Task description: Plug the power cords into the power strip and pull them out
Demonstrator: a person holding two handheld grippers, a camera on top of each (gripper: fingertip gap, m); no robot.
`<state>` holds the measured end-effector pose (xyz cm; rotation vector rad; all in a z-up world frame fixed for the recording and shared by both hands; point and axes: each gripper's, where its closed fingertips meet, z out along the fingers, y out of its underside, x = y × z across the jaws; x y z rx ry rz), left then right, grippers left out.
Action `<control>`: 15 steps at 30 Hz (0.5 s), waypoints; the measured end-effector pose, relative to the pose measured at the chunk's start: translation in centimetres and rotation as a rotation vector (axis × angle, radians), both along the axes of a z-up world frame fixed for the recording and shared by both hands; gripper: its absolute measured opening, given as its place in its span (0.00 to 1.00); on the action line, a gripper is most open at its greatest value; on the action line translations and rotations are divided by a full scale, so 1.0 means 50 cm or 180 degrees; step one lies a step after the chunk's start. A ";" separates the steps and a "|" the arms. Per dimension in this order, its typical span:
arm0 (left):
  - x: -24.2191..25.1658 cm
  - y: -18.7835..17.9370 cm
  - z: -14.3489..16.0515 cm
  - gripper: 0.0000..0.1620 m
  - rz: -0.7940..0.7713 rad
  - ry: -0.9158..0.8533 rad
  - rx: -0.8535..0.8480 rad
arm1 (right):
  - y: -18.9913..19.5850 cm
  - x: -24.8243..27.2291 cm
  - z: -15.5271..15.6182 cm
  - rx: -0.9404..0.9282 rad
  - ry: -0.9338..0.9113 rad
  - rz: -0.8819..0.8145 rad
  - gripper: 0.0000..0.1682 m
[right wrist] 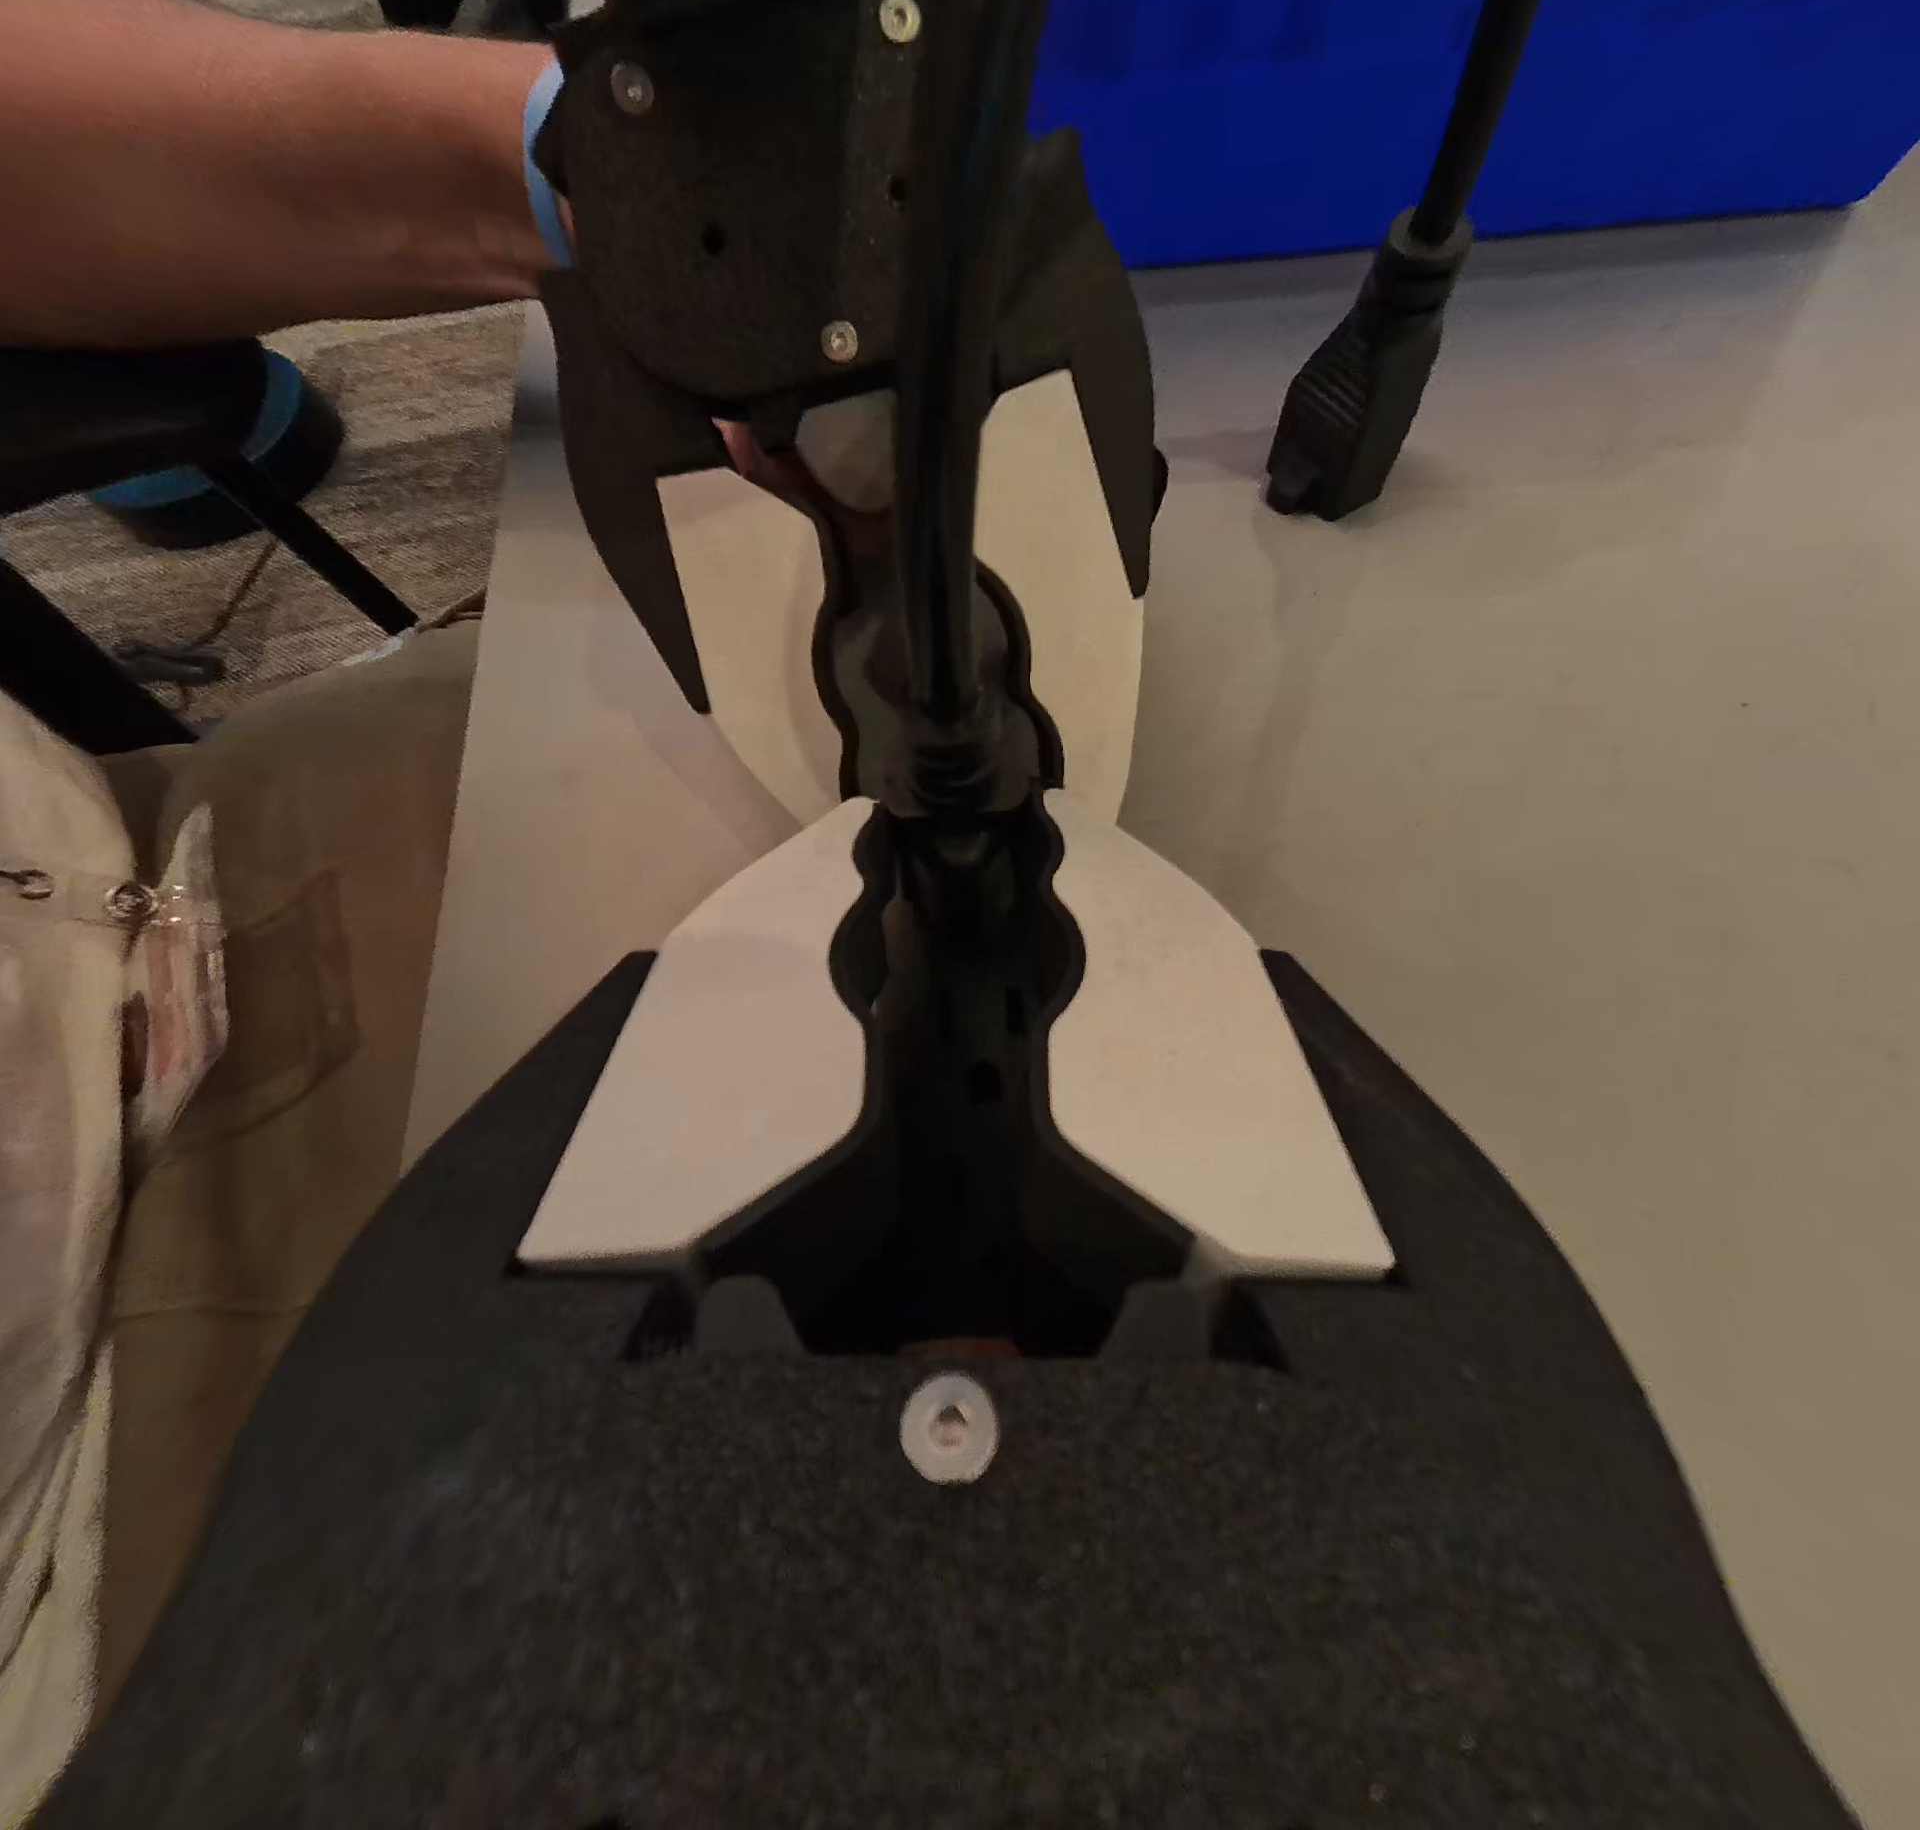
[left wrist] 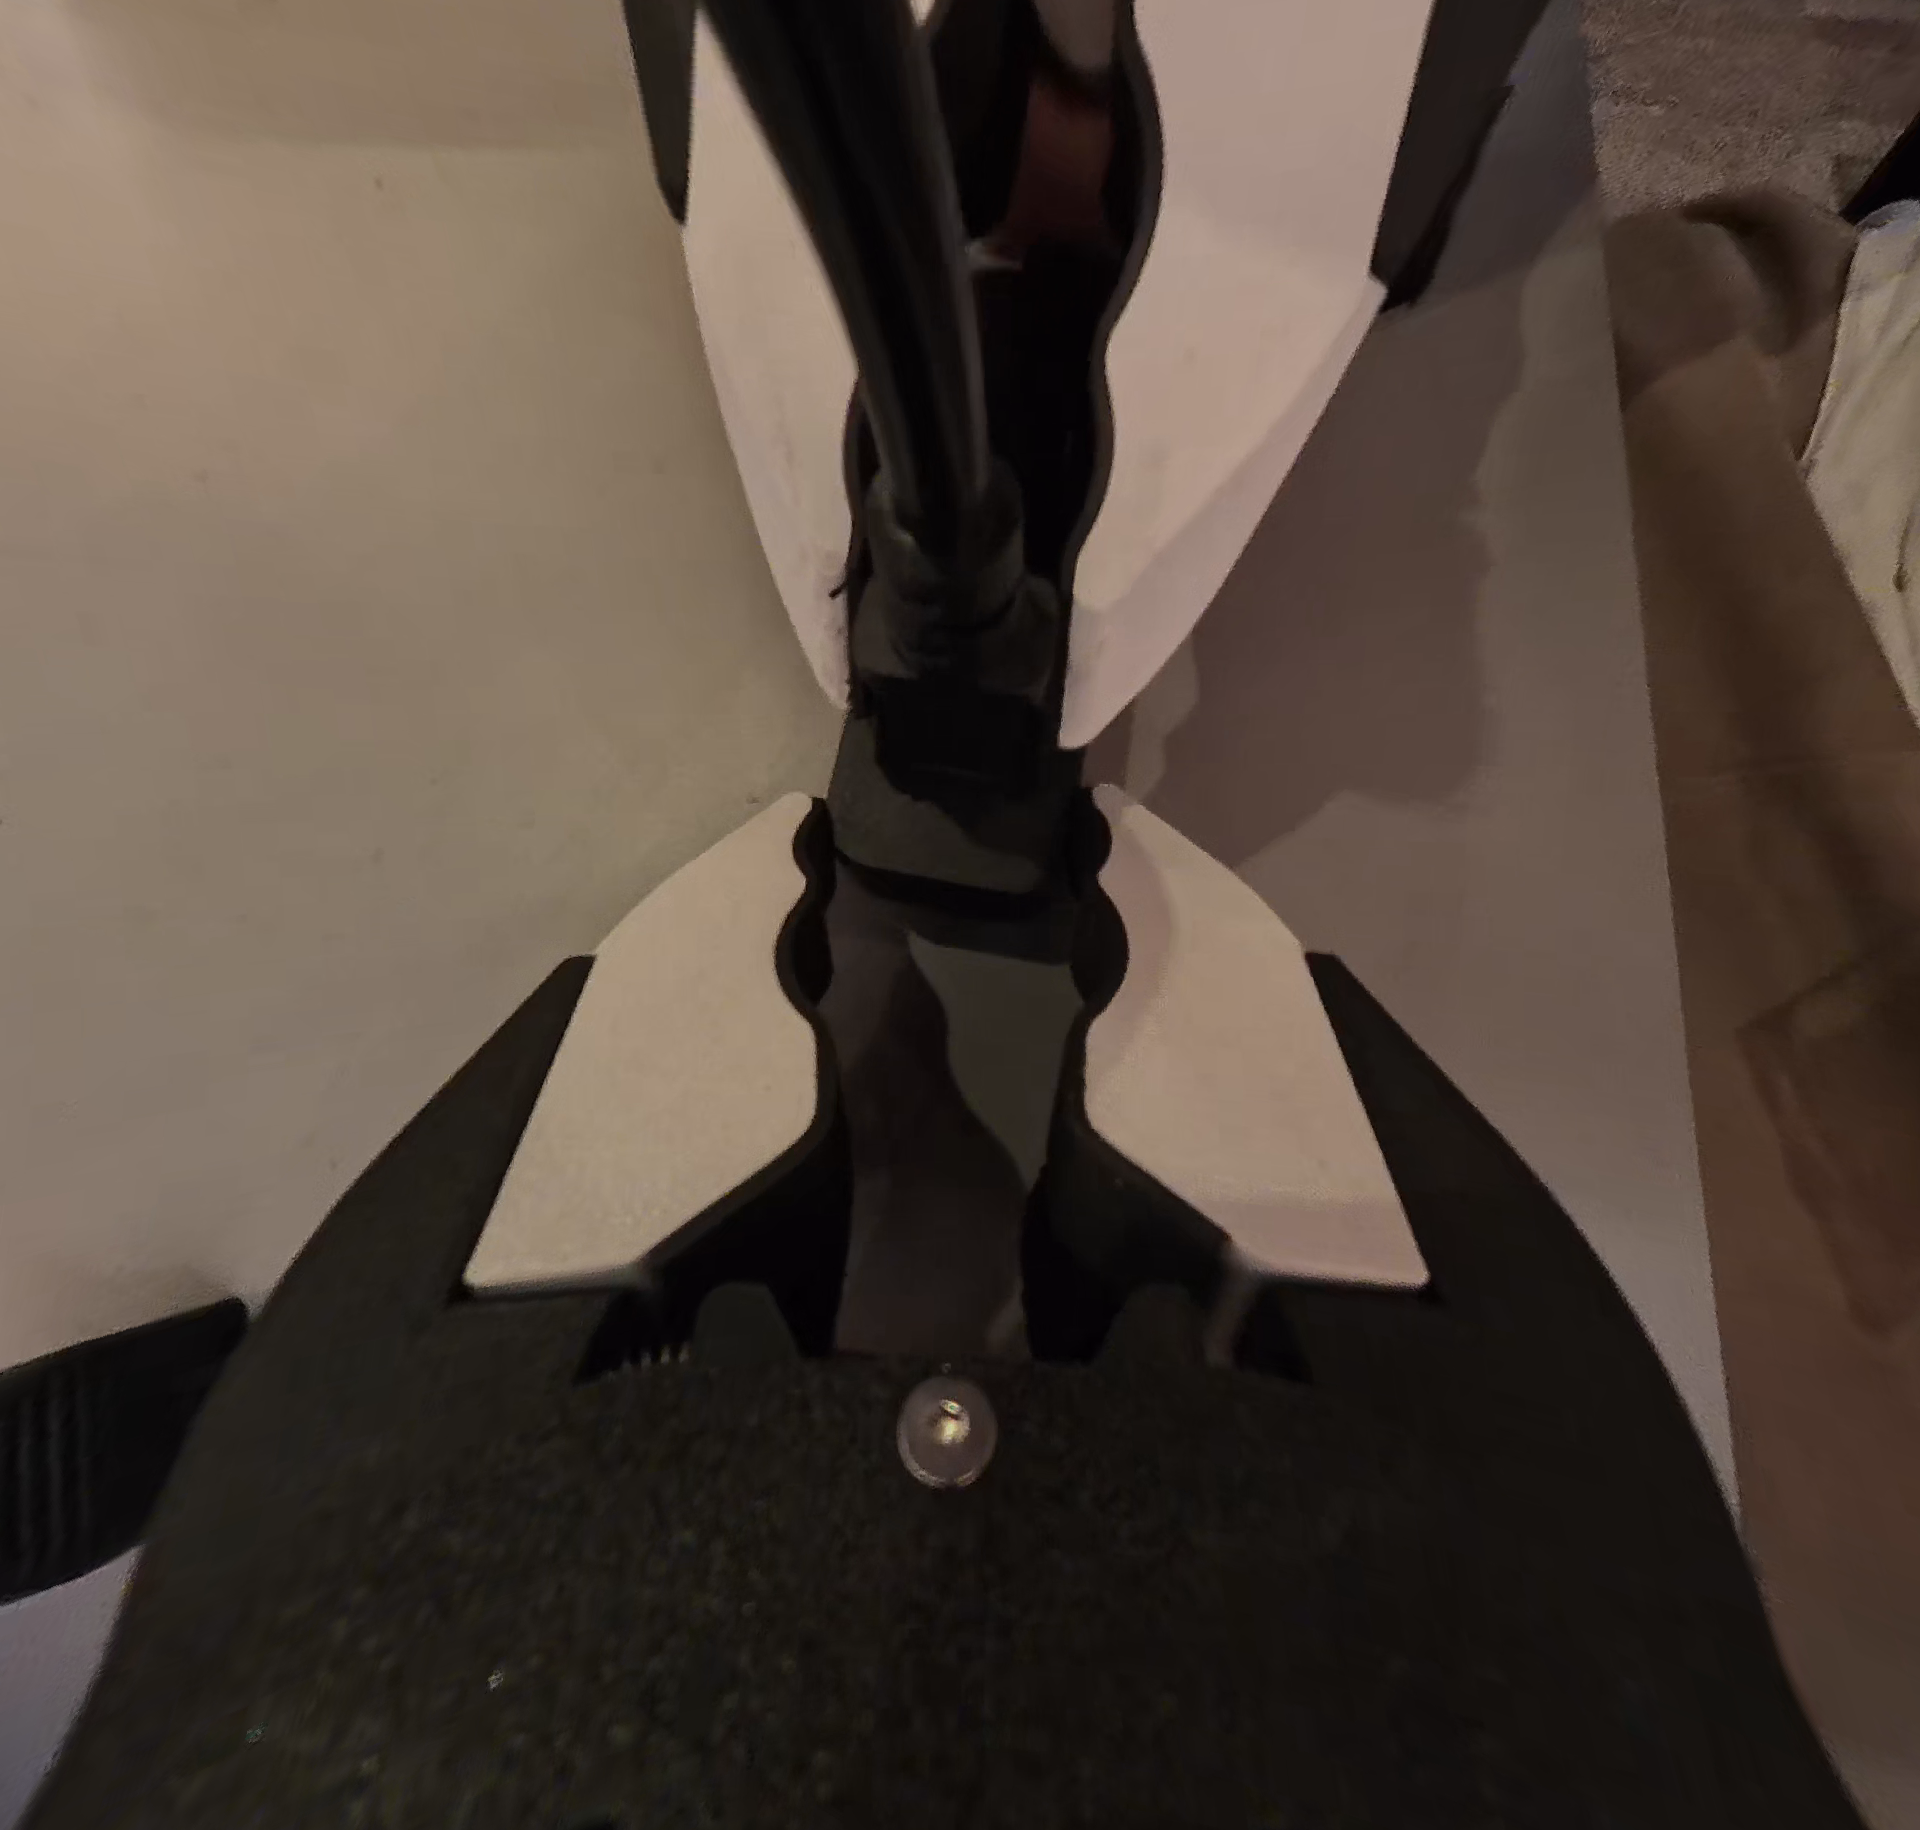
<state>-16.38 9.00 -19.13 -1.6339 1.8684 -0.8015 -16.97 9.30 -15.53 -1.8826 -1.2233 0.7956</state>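
I am holding my two grippers tip to tip over a pale table [right wrist: 1455,845]. My left gripper [left wrist: 956,824] is squeezing a black plug [left wrist: 945,835] between its white fingers [left wrist: 707,1053], and the jaws are sitting tight on both sides of it. My right gripper [right wrist: 961,845] is pinching the same black plug [right wrist: 951,804] from the other side, at the ribbed end where the cord [right wrist: 940,430] is coming out. In the left wrist view, the right gripper [left wrist: 961,637] is pointing back at me from the top, and the black cord [left wrist: 883,222] is running up along its fingers. In the right wrist view, the left gripper [right wrist: 935,720] is facing me the same way, and a person's bare arm [right wrist: 260,170] with a light blue band [right wrist: 545,170] at the wrist is reaching in behind it. A second black plug [right wrist: 1361,378] is standing on the table to the right, well apart from my grippers, and its cord [right wrist: 1496,66] is going up out of the picture. A big blue thing [right wrist: 1455,66] is sitting behind it. I cannot see the power strip in either view. Tan cloth [right wrist: 281,949] is showing past the table edge.
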 end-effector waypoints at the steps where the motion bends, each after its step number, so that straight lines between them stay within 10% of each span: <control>1: 0.001 0.000 0.003 0.27 -0.0003 -0.0032 -0.0013 | -0.001 0.002 0.004 -0.0016 0.0063 0.0015 0.14; 15: -0.001 -0.006 0.000 0.28 -0.0075 -0.0010 0.0008 | -0.010 0.004 0.003 0.0006 0.0057 0.0074 0.14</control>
